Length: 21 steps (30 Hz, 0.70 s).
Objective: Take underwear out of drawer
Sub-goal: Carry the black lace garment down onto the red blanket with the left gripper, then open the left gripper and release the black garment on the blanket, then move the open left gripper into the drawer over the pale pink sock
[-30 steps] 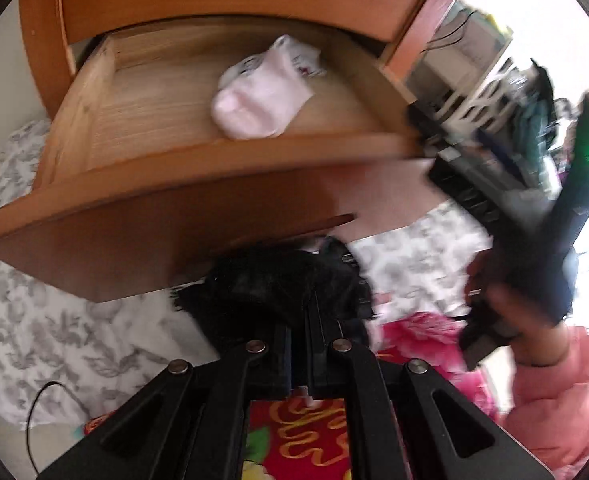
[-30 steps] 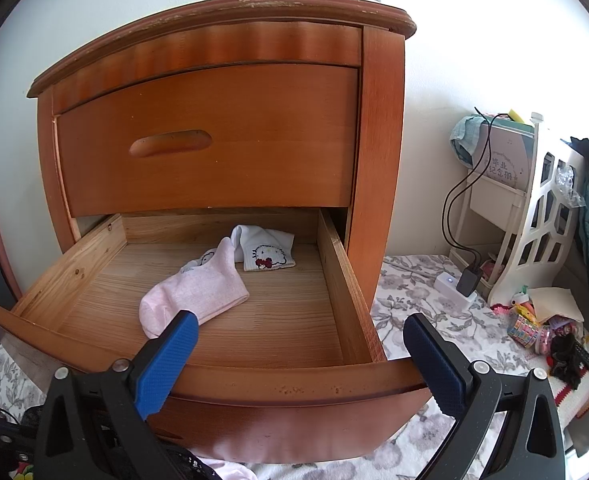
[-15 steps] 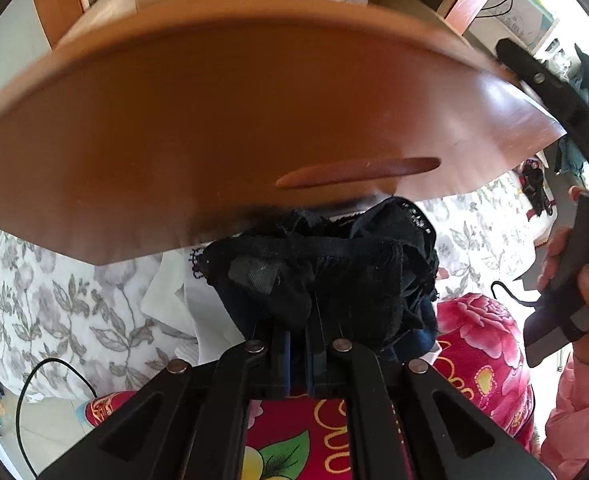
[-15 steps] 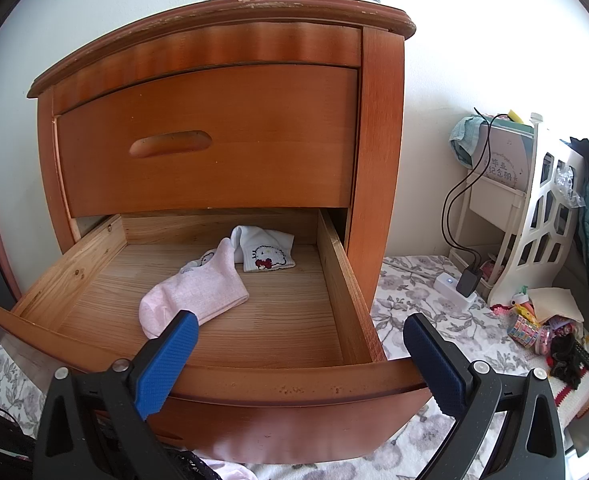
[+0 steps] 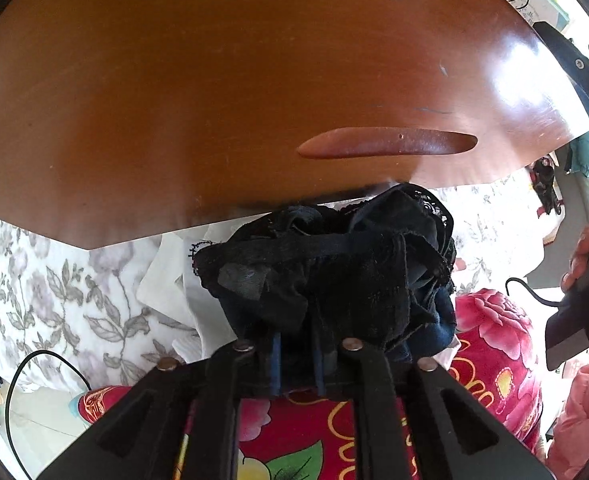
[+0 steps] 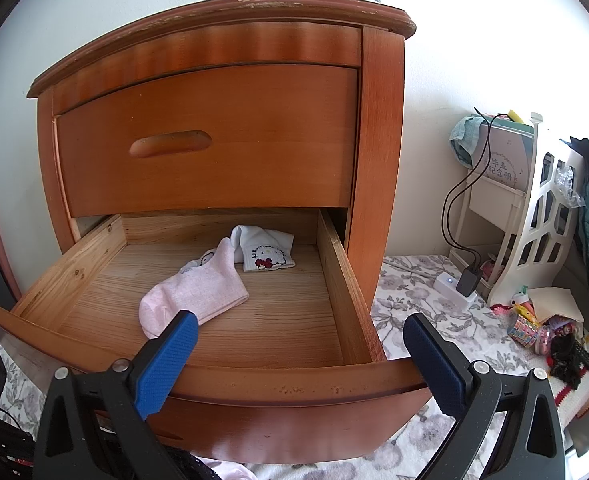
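Black lace underwear [image 5: 334, 276] is bunched between the fingers of my left gripper [image 5: 296, 354], which is shut on it, low and in front of the open drawer's wooden front [image 5: 222, 92], just below its handle slot [image 5: 386, 147]. In the right wrist view the open bottom drawer [image 6: 278, 380] holds a pink sock [image 6: 194, 296] and a white cartoon-cat sock [image 6: 262, 254]. My right gripper [image 6: 300, 360] stands open just in front of the drawer's front edge, with nothing between its blue pads [image 6: 166, 364].
The wooden nightstand [image 6: 378, 160] has a shut upper drawer [image 6: 214, 144], a remote and a glass on top. A grey floral sheet [image 5: 54, 292] and a red flowered cloth [image 5: 490, 336] lie below. A white rack [image 6: 534, 216], charger and clutter stand at right. A person's hand [image 5: 586, 248] holds the other gripper.
My left gripper has dropped lower with the black underwear, from drawer level to below the drawer front, which now fills the view. The right gripper has stayed put.
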Available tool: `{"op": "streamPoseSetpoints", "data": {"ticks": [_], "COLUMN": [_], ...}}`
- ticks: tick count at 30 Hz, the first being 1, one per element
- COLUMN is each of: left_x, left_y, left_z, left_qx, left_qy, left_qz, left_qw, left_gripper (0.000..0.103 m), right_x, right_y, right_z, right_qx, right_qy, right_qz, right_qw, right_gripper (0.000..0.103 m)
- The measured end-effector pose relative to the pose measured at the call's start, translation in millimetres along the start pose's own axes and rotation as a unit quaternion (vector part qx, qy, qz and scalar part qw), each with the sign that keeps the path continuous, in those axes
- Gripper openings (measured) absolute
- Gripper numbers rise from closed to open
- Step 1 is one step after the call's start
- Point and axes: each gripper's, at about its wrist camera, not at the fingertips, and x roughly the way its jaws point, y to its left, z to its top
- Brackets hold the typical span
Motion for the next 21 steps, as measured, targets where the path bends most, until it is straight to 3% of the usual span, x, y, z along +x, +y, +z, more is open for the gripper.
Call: {"op": "streamPoseSetpoints", "data": {"ticks": [1, 5, 6, 13, 17, 21], "left_x": [-0.4, -4.4, -5.9, -20.6, -36.1, -51.2], "left_y": [1.0, -1.0, -0.8, 3.3, -0.8, -4.8], "left_z": [0.5, 0.5, 0.5, 1.2, 2.3, 5.2], "left_qx": [-0.001, -0.003, -0.003, -0.018, -0.007, -0.004], "left_qy": [0.001, 0.000, -0.002, -0.010, -0.027, -0.052], "left_qz": [-0.002, 0.007, 0.015, -0.005, -0.004, -0.017], "left_qw": [1.0000, 1.0000, 0.9999, 0.9998, 0.9996, 0.9985], "left_gripper": [0.021, 0.064, 0.068, 0.071, 0.085, 0.089], "right_x": [0.1, -0.1, 0.0, -0.3, -0.3, -0.2], "right_y": [0.2, -0.1, 0.1, -0.1, 0.0, 0.2], "right_z": [0.0, -0.1, -0.2, -0.4, -0.5, -0.7], "right_qx": [0.000, 0.000, 0.000, 0.000, 0.000, 0.000], "right_qy": [0.000, -0.001, -0.001, -0.001, -0.001, -0.001], "right_qz": [0.000, 0.000, 0.000, 0.000, 0.000, 0.000], "right_qw": [1.000, 1.000, 1.000, 1.000, 1.000, 1.000], "right_gripper": [0.103, 0.103, 0.103, 0.103, 0.103, 0.103]}}
